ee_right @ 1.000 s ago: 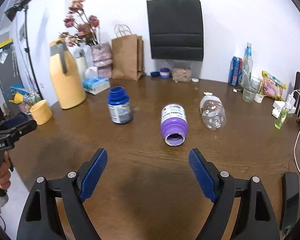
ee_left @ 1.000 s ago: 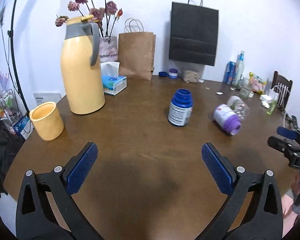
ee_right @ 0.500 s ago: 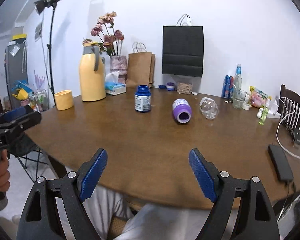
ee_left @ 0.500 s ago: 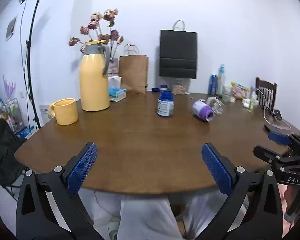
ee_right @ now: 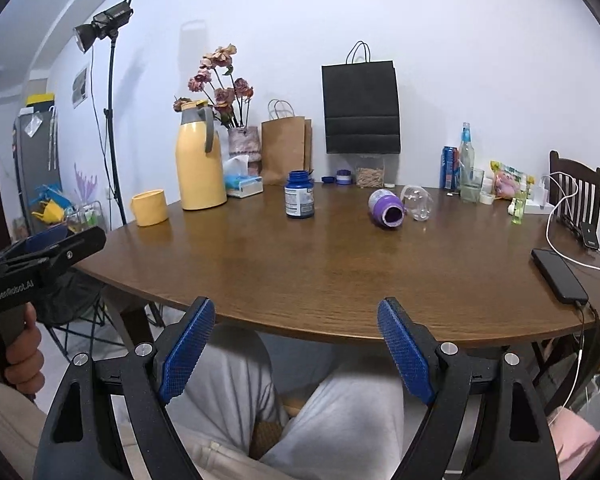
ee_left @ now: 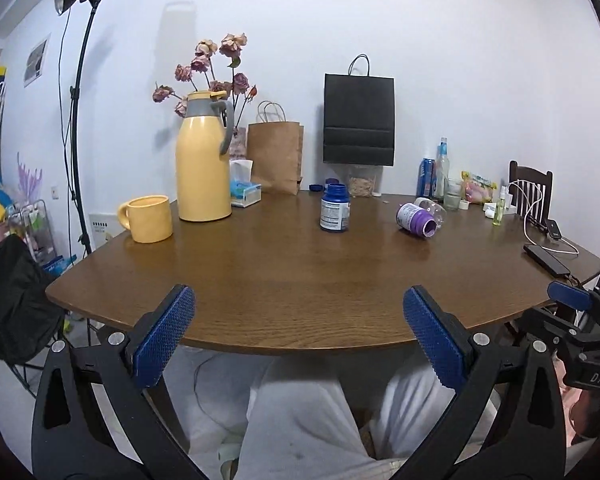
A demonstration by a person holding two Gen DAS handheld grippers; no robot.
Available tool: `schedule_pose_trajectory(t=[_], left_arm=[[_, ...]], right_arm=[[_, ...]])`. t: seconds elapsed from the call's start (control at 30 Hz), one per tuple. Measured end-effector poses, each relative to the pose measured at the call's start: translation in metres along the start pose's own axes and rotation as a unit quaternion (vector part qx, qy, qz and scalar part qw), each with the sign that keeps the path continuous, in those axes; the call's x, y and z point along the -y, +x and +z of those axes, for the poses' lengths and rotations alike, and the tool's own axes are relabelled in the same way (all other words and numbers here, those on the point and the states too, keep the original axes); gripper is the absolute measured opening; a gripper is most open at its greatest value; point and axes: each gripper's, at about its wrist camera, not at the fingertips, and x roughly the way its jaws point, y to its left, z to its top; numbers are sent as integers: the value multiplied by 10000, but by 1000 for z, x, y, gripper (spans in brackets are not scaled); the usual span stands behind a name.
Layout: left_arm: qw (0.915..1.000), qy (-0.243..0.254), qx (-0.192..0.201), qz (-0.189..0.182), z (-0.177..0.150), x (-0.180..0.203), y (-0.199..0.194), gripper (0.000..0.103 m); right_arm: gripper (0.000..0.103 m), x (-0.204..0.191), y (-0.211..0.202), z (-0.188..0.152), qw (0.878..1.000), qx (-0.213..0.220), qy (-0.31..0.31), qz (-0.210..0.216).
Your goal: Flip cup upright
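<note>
A yellow mug (ee_left: 145, 219) (ee_right: 150, 207) stands upright with its mouth up at the left of the brown table (ee_left: 300, 280) (ee_right: 340, 272). A clear cup (ee_left: 432, 207) (ee_right: 419, 202) lies on its side at the right, behind a tipped purple-capped bottle (ee_left: 415, 220) (ee_right: 387, 207). My left gripper (ee_left: 297, 294) is open and empty, held in front of the table's near edge. My right gripper (ee_right: 295, 305) is likewise open and empty before the edge. Both are far from the cups.
A blue bottle (ee_left: 334, 208) stands mid-table. A yellow thermos jug (ee_left: 204, 160), flowers, a tissue box and paper bags (ee_left: 358, 120) line the back. A phone (ee_right: 560, 276) with a cable lies at the right edge. A person's legs are under the table.
Both grippers have drawn back from over the table to in front of its near edge, so the objects look farther away. Both stayed open. Nothing on the table moved.
</note>
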Motion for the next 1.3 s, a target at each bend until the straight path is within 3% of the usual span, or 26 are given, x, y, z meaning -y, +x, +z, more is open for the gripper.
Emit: schedule_pose_trajectory(t=[0.87,1.3], left_arm=[[9998,52,178,-11,2,-3,-8,103],[9986,157,499,-66,21,-1,-13,103]], right_arm=[[88,-5,-3,3,9999,94,-74,-31],[88,-10,-2,20,9991,277,-252,-175]])
